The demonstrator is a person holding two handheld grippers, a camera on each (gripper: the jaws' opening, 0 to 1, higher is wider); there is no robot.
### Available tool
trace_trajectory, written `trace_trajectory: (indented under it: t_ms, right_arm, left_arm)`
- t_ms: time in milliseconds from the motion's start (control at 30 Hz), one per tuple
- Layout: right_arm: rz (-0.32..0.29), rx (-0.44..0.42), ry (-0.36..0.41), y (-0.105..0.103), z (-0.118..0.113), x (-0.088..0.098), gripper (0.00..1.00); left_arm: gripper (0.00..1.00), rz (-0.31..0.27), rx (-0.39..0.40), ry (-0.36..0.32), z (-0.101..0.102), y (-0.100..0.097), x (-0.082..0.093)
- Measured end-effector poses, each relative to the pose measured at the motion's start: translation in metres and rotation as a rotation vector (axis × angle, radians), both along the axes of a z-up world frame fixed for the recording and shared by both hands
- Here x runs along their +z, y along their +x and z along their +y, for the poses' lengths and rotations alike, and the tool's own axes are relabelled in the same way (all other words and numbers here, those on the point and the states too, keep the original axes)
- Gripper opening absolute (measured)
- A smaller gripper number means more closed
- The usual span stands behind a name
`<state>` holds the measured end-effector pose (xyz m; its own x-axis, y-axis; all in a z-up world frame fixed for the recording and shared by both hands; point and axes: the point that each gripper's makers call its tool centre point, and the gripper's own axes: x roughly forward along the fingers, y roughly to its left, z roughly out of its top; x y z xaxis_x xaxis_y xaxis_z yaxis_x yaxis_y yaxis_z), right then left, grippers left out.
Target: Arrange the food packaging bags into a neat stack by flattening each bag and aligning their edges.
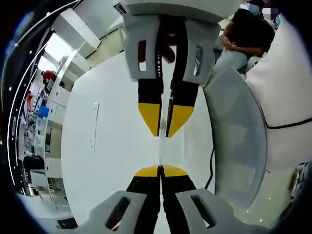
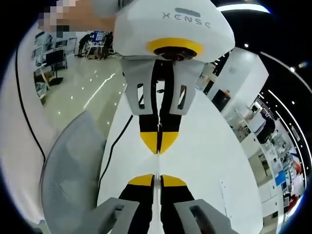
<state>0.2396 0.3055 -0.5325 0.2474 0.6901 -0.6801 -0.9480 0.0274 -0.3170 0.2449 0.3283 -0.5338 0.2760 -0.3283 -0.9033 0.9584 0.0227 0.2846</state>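
1. White wall with one thin vertical strip on it stands behind both grippers.
2. One grey mesh chair stands beside the wall, with one black cable running near it.
3. One seated person in a dark top shows past the chair.
4. Left gripper has its two yellow-tipped jaws pressed together.
5. Right gripper, facing it tip to tip, is likewise closed. What, if anything, sits between the jaws I cannot tell; I can make out no bags.
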Motion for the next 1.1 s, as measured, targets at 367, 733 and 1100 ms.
trace_trajectory:
  t_ms: [367, 733, 1100]
  right_arm:
    - [-0.032, -0.004, -0.037, 0.002, -0.002, 0.000, 0.00]
    - [-0.037, -0.007, -0.061, 0.001, -0.007, -0.002, 0.00]
    - [-0.035, -0.018, -0.074, 0.000, -0.017, -0.004, 0.00]
  left_arm:
    - [0.00, -0.011, -0.006, -0.010, -0.003, -0.002, 0.002]
    - [0.00, -0.016, -0.006, -0.003, 0.001, -0.001, 0.001]
    - [0.00, -0.016, 0.007, -0.001, 0.007, -0.001, -0.002]
